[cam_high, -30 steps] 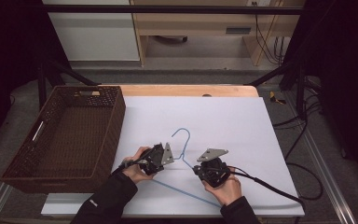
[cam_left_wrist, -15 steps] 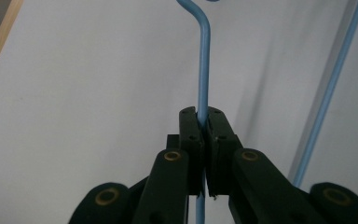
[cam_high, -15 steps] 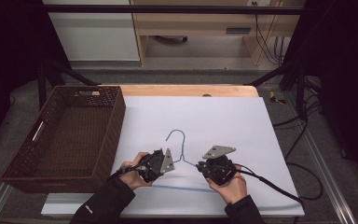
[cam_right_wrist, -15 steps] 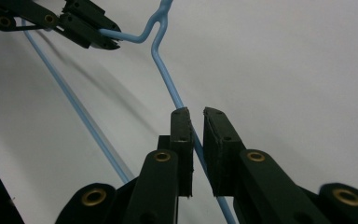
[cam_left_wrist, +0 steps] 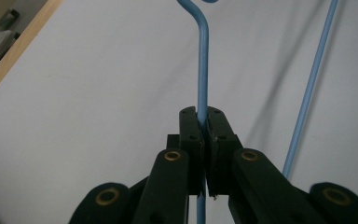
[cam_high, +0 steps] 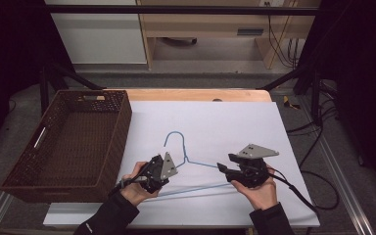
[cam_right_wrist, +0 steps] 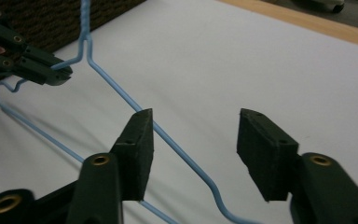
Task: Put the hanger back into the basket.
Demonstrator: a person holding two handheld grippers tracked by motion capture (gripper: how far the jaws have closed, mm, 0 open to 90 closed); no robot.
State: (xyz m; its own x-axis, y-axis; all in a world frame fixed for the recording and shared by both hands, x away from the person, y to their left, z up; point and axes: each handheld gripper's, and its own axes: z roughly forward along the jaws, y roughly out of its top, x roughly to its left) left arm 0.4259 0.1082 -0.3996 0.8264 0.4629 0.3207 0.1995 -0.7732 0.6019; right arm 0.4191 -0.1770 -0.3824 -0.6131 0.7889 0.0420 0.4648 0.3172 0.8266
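Lying flat, thin blue wire hanger (cam_high: pixel 192 164), left tongs (cam_left_wrist: pixel 203 122) clamping it.

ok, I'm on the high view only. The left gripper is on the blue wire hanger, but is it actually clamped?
Observer: Yes. In the left gripper view the left gripper is shut on the thin blue wire hanger, wire pinched between both fingers.
Operator: And the right one?
Observer: The right gripper is open in its own view. The hanger's sloping arm runs between its fingers, close beside one of them, with a wide gap to the other.
Operator: Is the hanger flat on the table?
Observer: I cannot tell whether it touches. The right gripper view shows its shadow on the white tabletop.
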